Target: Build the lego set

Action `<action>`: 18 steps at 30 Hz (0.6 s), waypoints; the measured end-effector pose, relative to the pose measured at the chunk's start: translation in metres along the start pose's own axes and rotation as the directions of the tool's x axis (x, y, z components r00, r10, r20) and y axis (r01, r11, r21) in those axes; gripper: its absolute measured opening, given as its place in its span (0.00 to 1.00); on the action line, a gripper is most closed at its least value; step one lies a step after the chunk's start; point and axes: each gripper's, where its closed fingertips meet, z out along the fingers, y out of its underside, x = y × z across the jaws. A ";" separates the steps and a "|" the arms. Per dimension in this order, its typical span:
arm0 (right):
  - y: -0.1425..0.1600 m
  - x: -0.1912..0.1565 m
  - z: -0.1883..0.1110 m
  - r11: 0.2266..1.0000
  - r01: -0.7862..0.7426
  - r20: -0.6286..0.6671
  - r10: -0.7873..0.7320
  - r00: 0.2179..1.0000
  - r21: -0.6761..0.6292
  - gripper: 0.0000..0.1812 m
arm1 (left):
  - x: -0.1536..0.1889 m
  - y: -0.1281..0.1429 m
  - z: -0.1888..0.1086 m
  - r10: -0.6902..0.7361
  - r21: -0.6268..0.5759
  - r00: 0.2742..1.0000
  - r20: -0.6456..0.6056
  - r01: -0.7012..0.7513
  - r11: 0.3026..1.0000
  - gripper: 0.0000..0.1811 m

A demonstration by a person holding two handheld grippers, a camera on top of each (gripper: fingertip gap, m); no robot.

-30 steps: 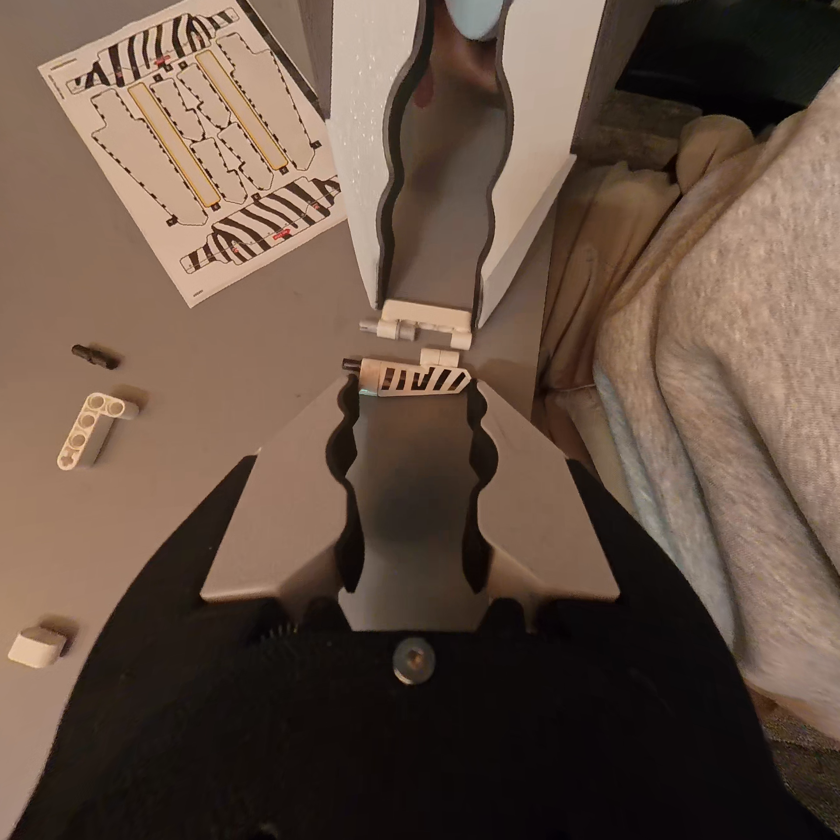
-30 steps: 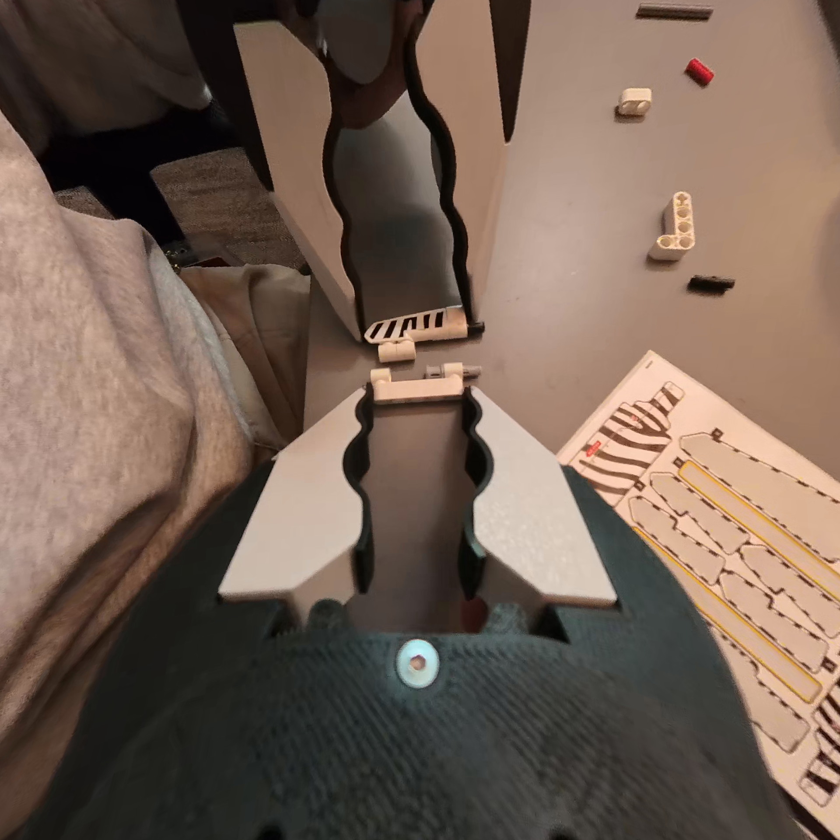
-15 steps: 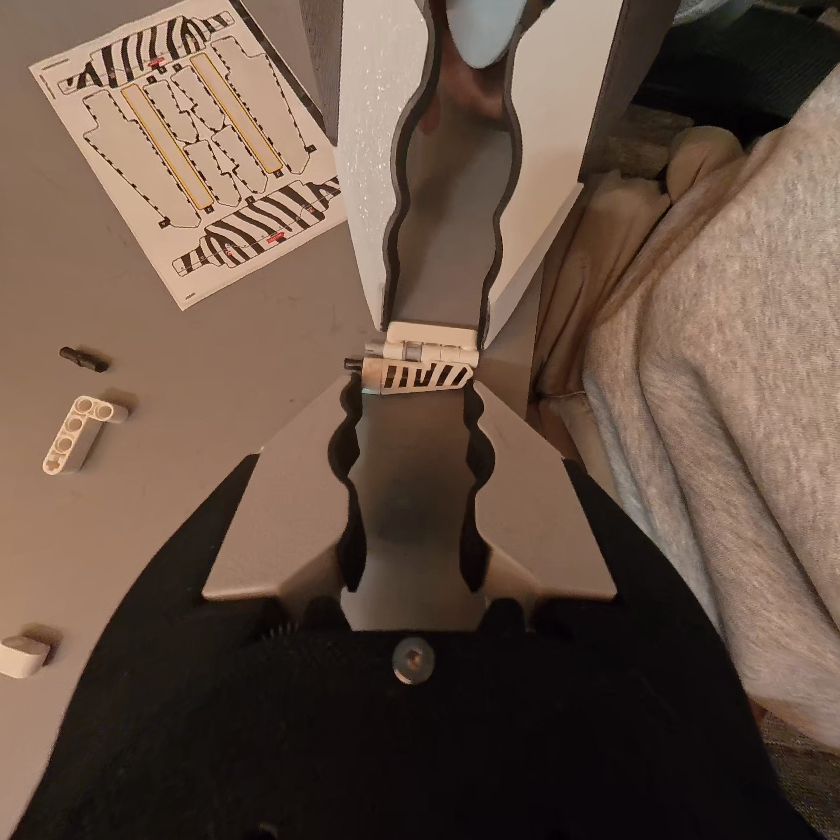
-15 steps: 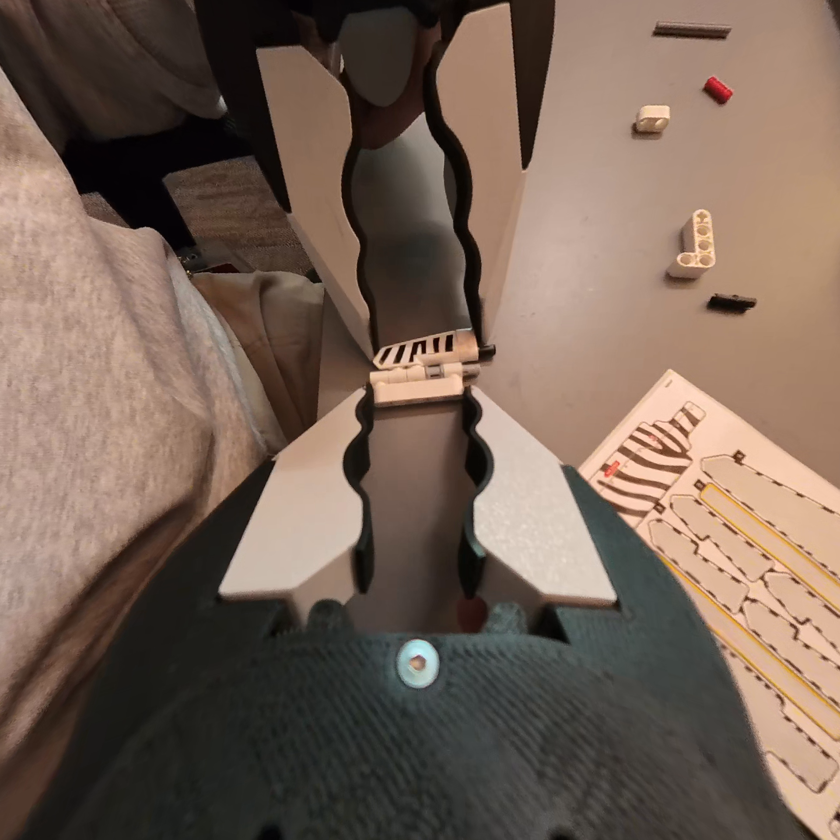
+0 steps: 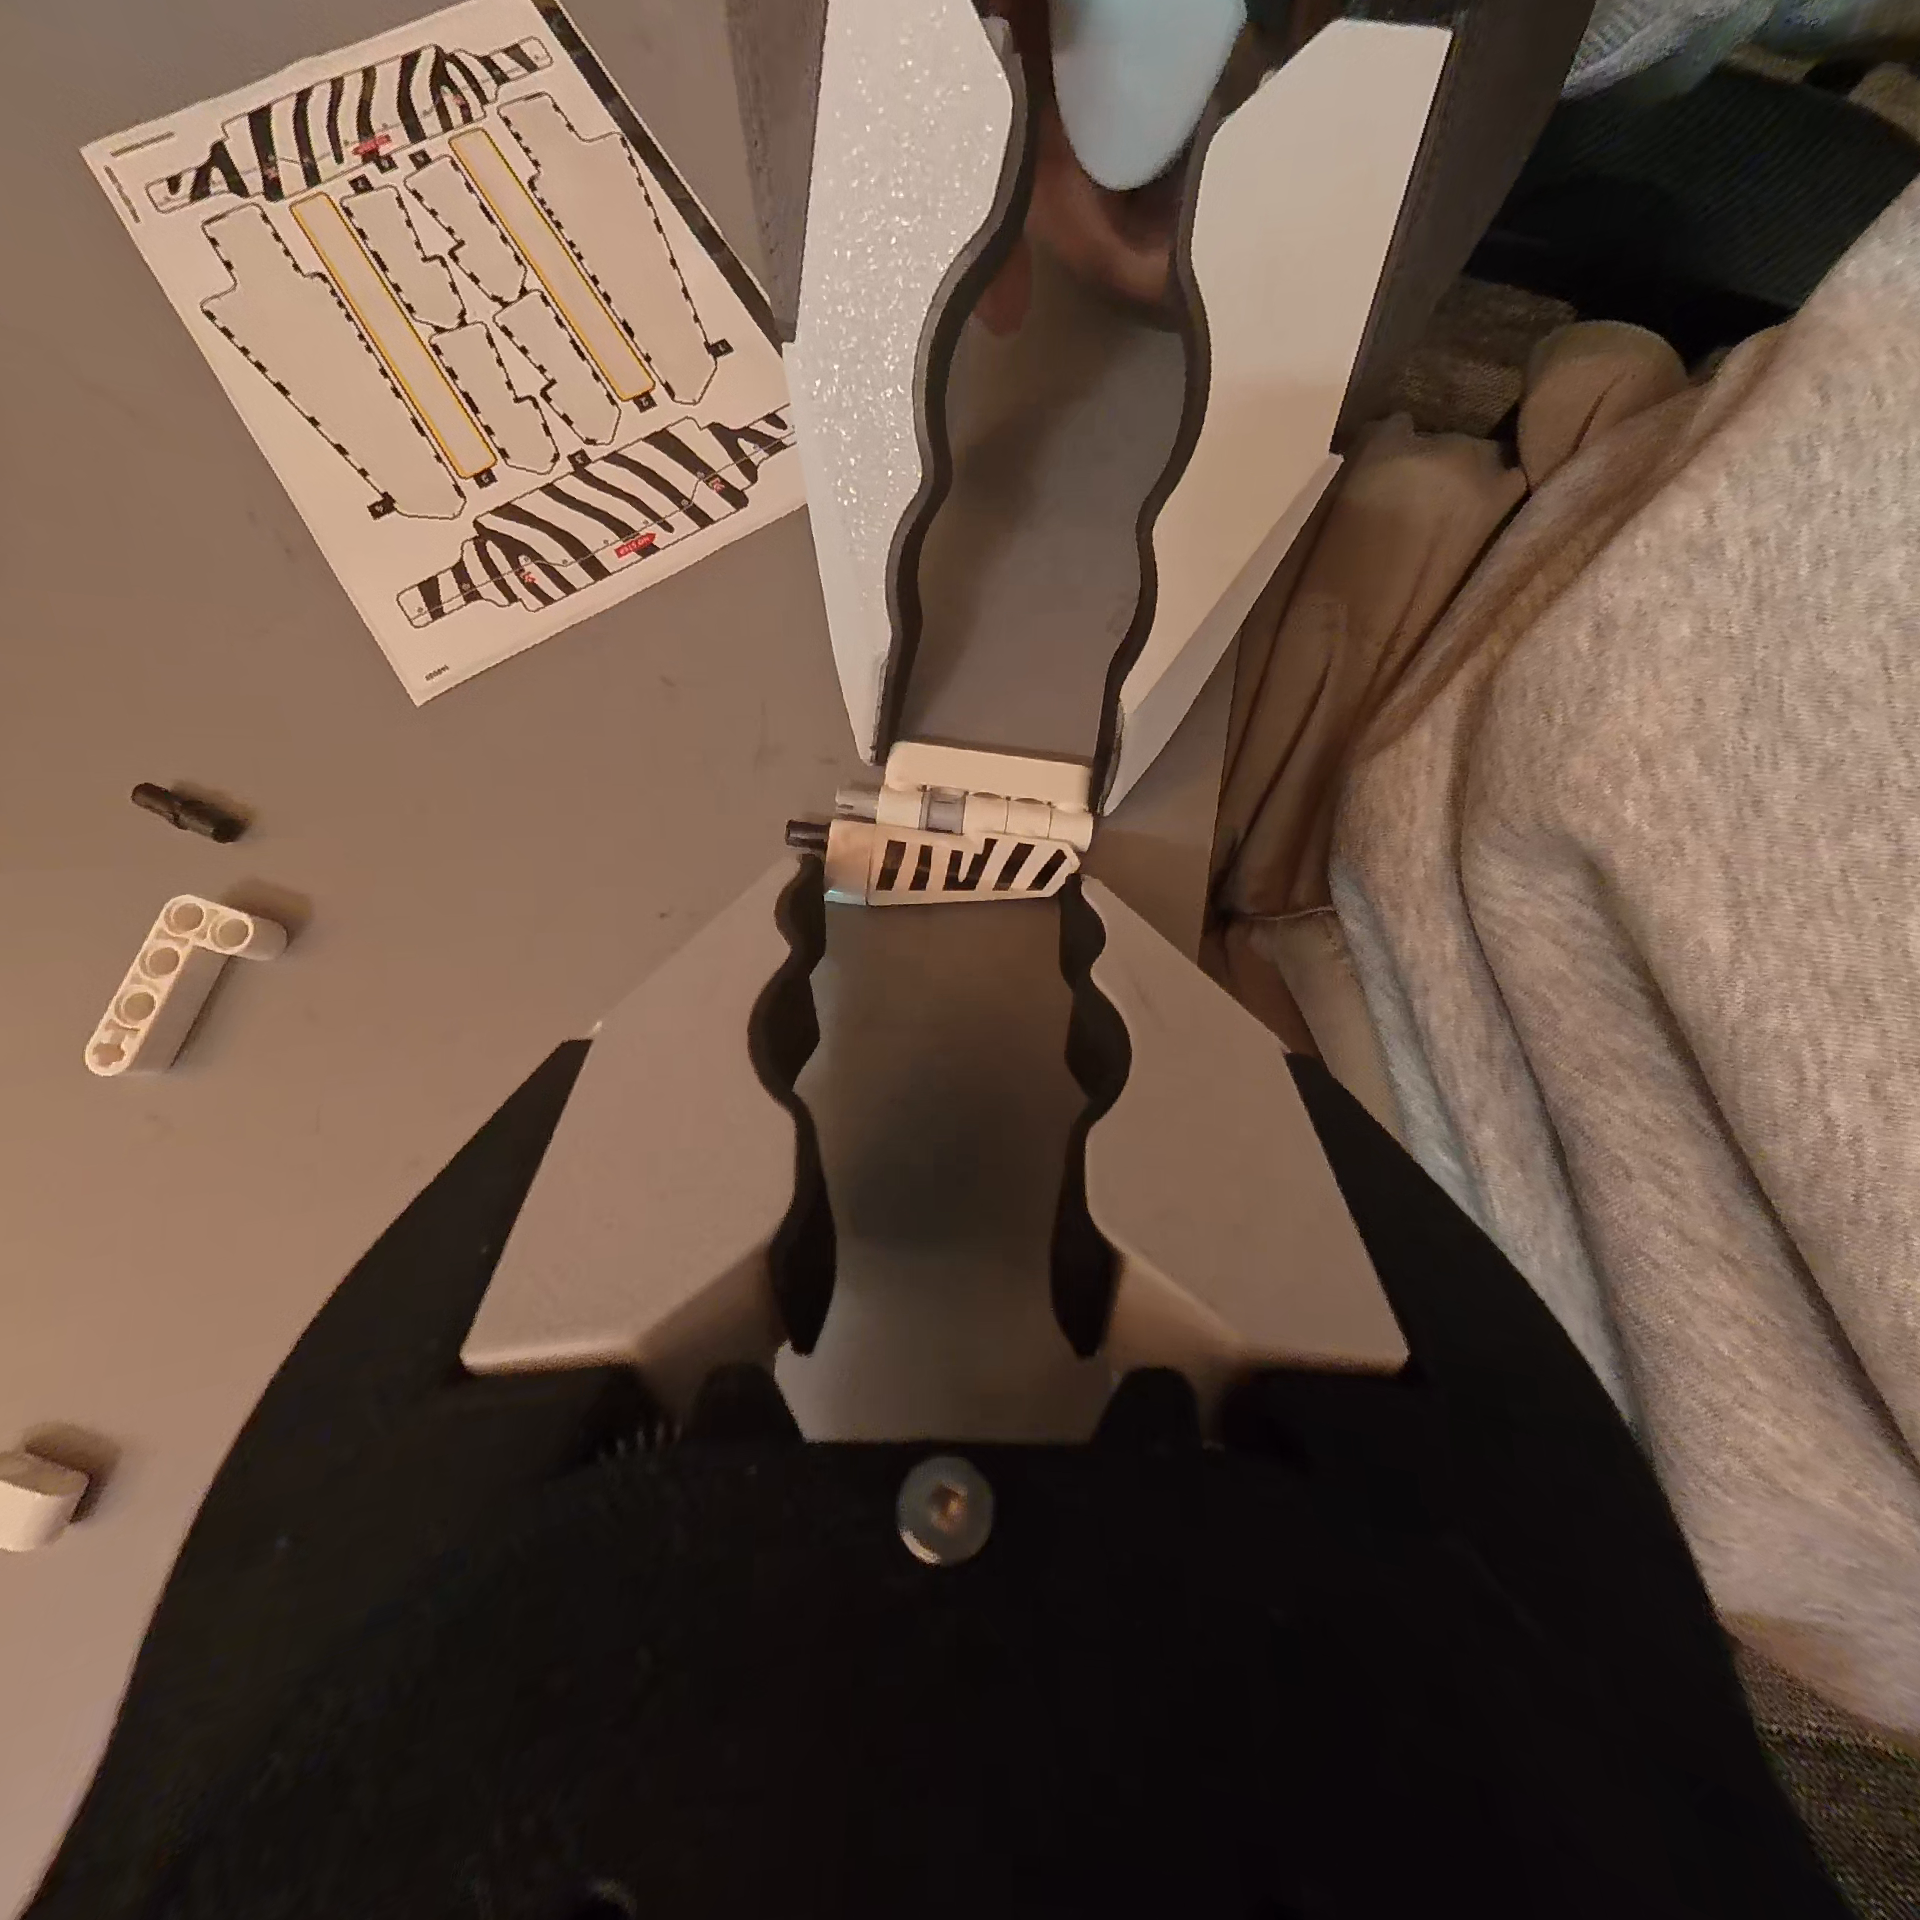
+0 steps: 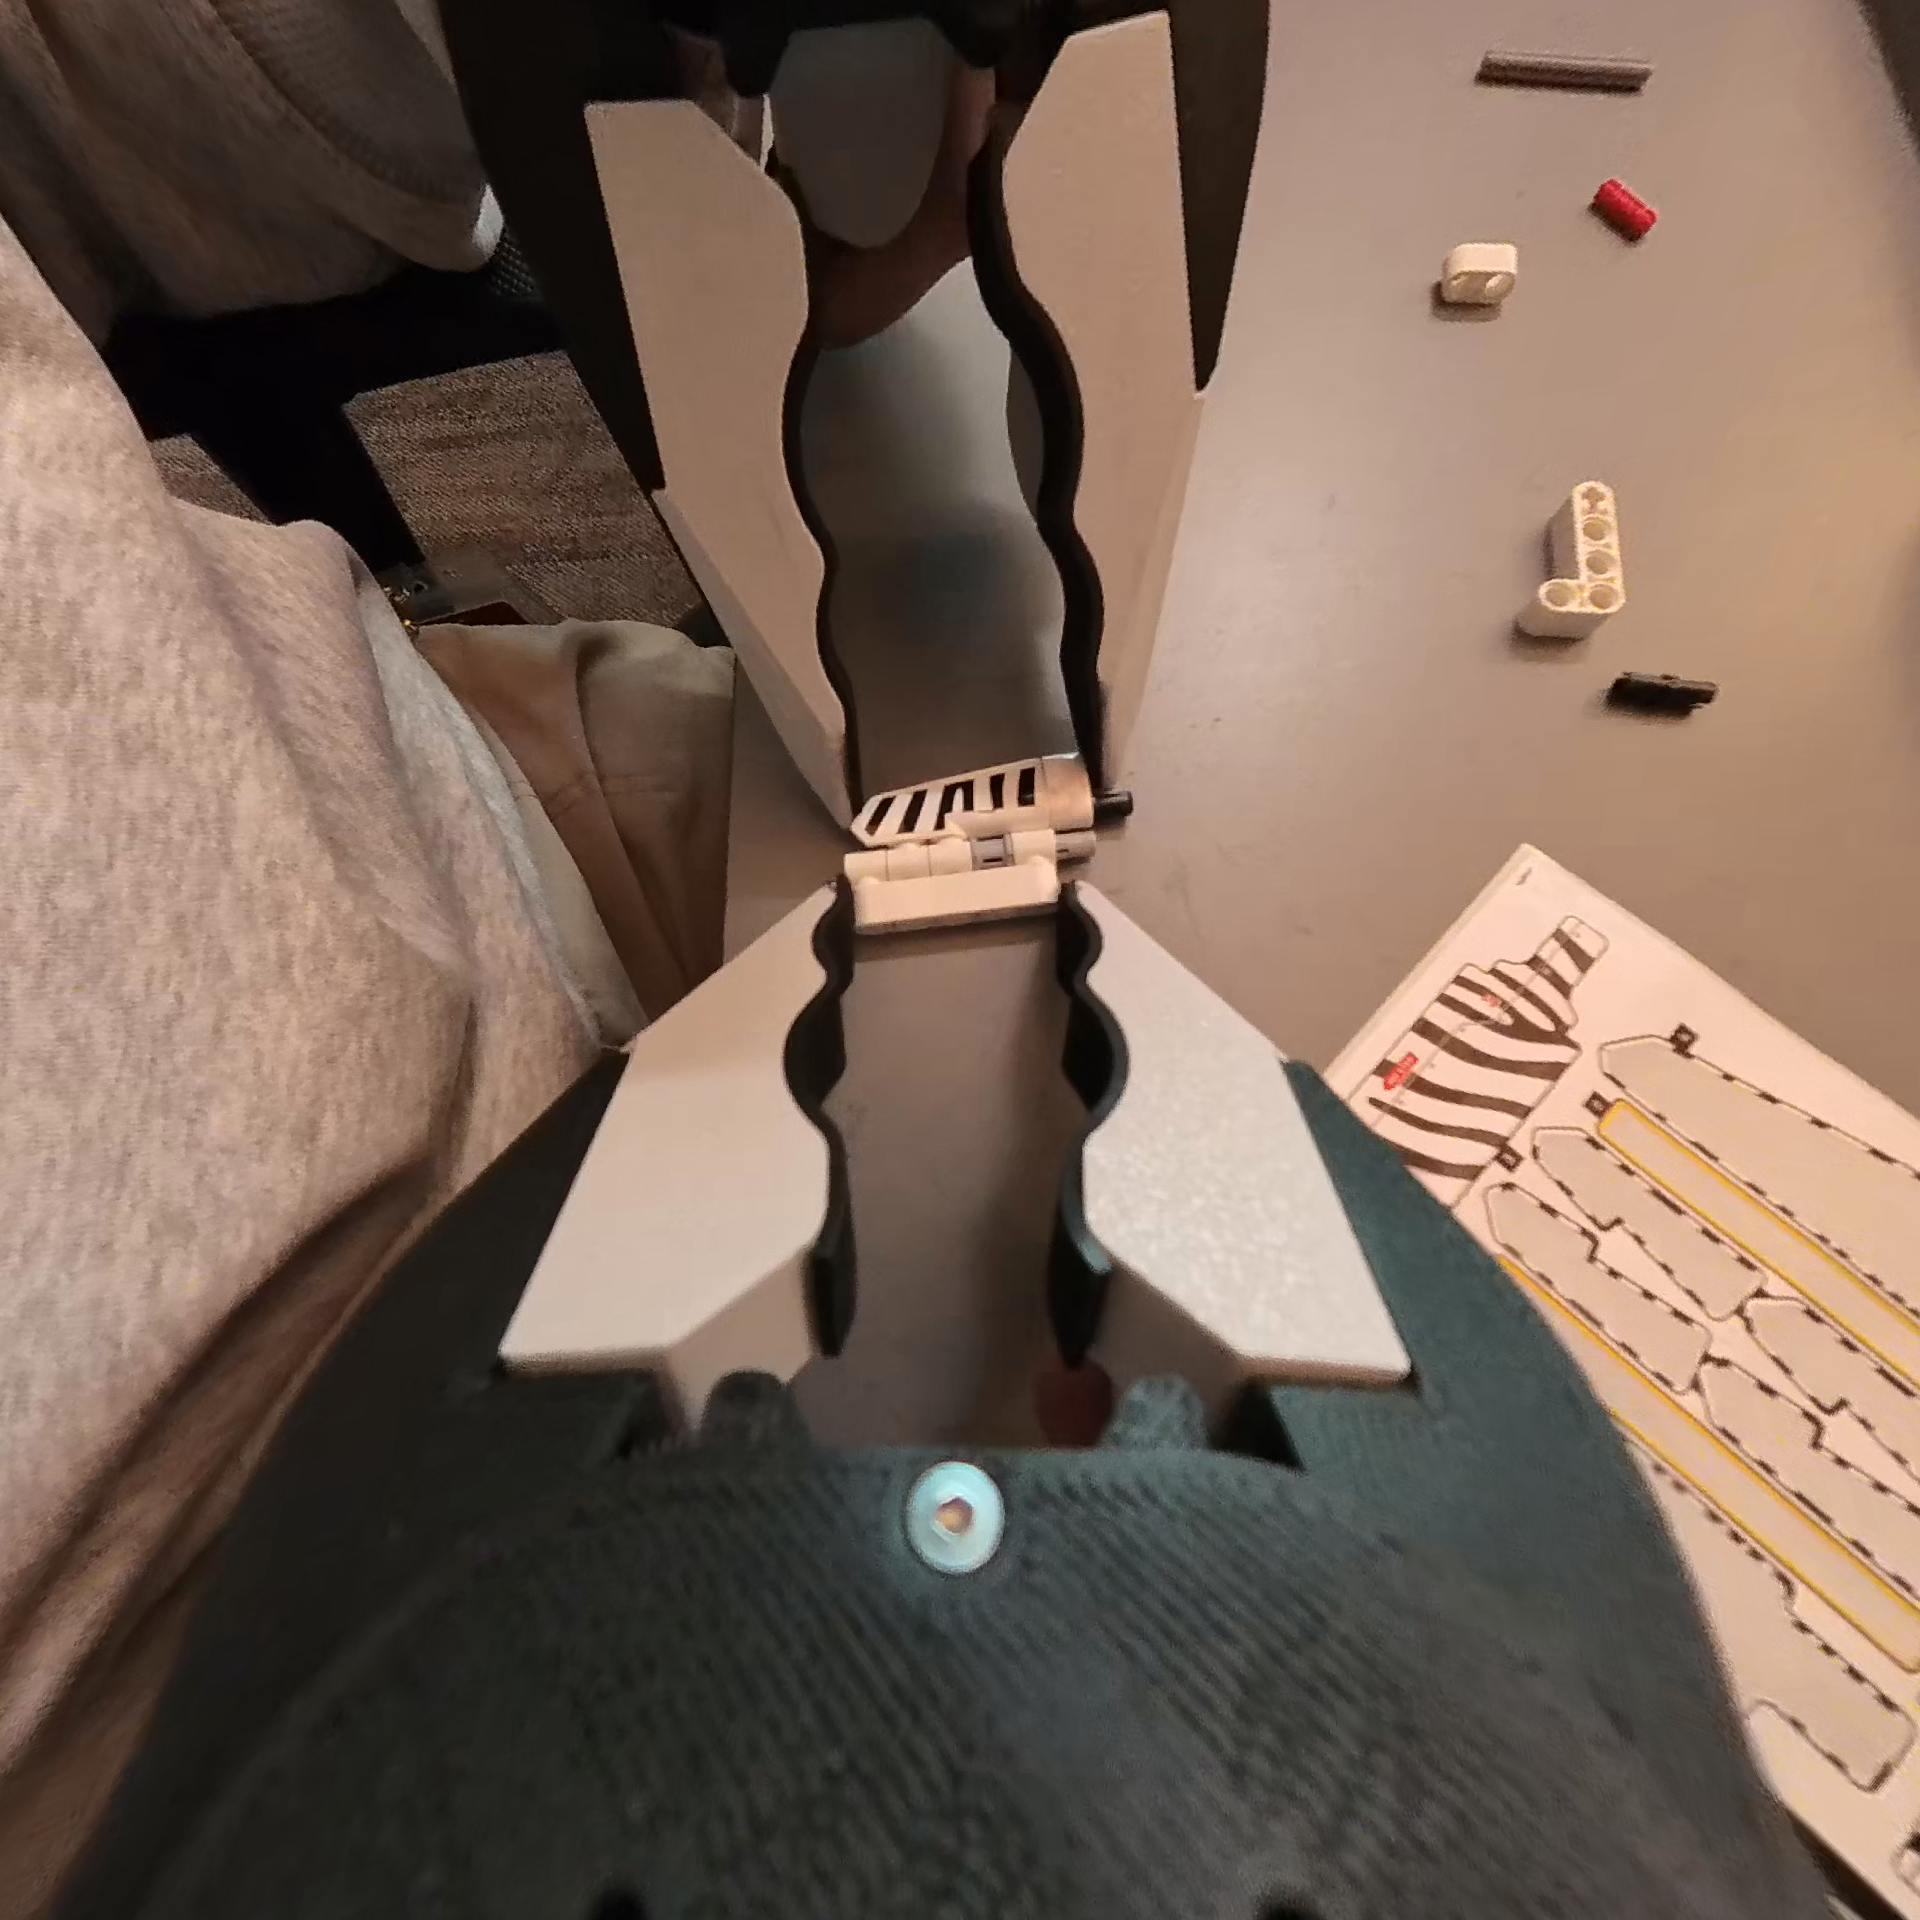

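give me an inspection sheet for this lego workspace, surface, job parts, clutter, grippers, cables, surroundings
Surface: grey table, bare between scattered parts.
Job's things: striped piece and white piece pressed together edge to edge above the table.
Clutter: sticker sheet, white L-shaped beam, black pin, small white piece, red piece, dark axle.
Grippers: left gripper shut on striped piece; right gripper shut on white piece.
Cables: nothing seen.
Surroundings: person's grey sweater at the table edge.
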 end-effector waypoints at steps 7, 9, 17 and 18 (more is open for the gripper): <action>0.000 0.001 0.000 1.000 0.003 -0.023 -0.003 1.000 0.006 0.22 | -0.001 0.000 0.000 -0.007 0.013 1.000 0.001 0.007 1.000 0.26; 0.000 0.001 0.001 1.000 0.004 -0.026 -0.003 1.000 0.006 0.22 | -0.001 0.000 0.000 -0.005 0.020 1.000 -0.004 0.005 1.000 0.26; 0.001 0.002 0.001 1.000 0.028 -0.057 -0.028 0.998 0.000 0.26 | -0.002 0.000 0.000 0.003 0.014 1.000 0.015 -0.003 1.000 0.26; 0.001 0.003 0.001 1.000 0.025 -0.055 -0.025 0.998 0.001 0.26 | -0.002 0.000 0.000 0.003 0.013 1.000 0.018 -0.003 1.000 0.26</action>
